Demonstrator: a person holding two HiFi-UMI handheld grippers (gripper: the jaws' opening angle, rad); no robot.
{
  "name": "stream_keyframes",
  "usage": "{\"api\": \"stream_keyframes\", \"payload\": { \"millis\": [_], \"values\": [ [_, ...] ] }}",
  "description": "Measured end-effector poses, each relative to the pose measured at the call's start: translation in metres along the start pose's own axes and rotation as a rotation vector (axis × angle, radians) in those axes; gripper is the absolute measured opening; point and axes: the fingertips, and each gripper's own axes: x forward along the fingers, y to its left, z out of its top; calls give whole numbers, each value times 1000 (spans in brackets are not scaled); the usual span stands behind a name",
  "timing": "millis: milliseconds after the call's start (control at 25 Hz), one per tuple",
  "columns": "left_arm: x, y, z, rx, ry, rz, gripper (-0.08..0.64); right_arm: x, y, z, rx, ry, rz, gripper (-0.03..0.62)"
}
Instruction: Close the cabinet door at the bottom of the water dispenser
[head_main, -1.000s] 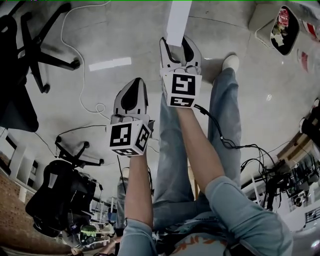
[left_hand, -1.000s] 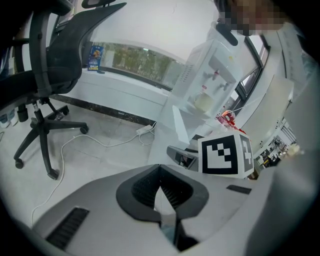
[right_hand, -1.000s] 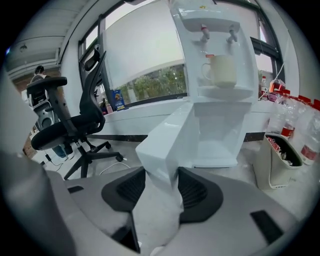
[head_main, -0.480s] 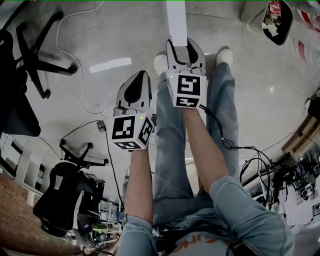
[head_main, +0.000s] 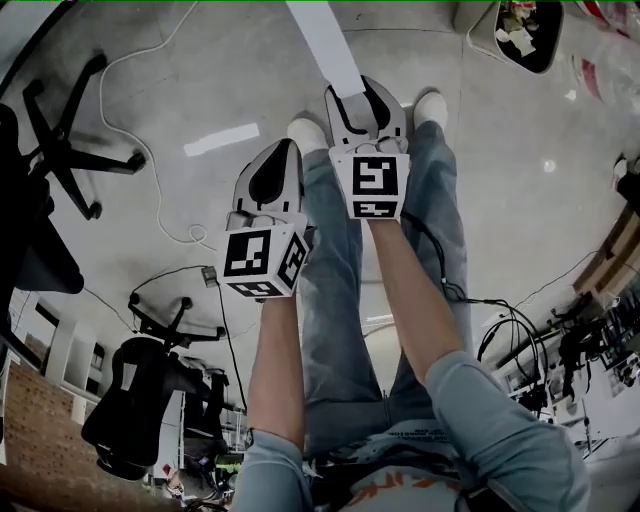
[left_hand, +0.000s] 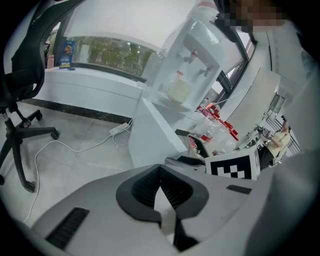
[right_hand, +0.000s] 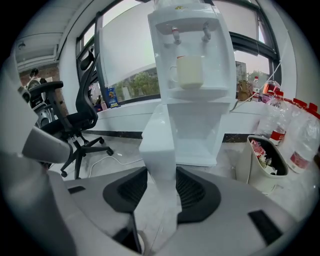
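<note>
The door (right_hand: 159, 145) is not closed yet. It stands swung out from the dispenser (right_hand: 192, 50), edge toward me, leaving the cabinet (right_hand: 197, 142) open. My right gripper (right_hand: 161, 175) is clamped on that near edge. My left gripper (left_hand: 160, 170) hangs beside it, jaws pinched together and empty. What's left, I judge, is the whole swing shut. A bin (right_hand: 265, 162) and bottles (right_hand: 295, 135) stand right, a chair (right_hand: 75, 125) left. Nothing blocks the door's arc.
</note>
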Motion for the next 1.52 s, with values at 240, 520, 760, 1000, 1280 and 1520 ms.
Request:
{"api": "stream_keyframes", "payload": {
  "millis": [240, 520, 760, 1000, 1280, 1520],
  "values": [
    [22, -16, 8, 13, -16, 8, 21, -2, -23, 3, -46, -6, 33, 195],
    [46, -27, 11, -2, -41, 42, 21, -3, -50, 6, -88, -26, 73, 195],
    [67, -42, 18, -23, -61, 76, 21, -1, -72, 13, -129, -34, 108, 195],
    [91, -59, 26, -60, -95, 105, 21, 2, -99, 19, -161, -25, 133, 195],
    [114, -72, 29, -130, -130, 148, 21, 9, -122, 31, -212, -18, 168, 196],
    [131, -93, 36, -134, -133, 132, 21, 17, -144, 41, -222, -16, 180, 196]
  ]
}}
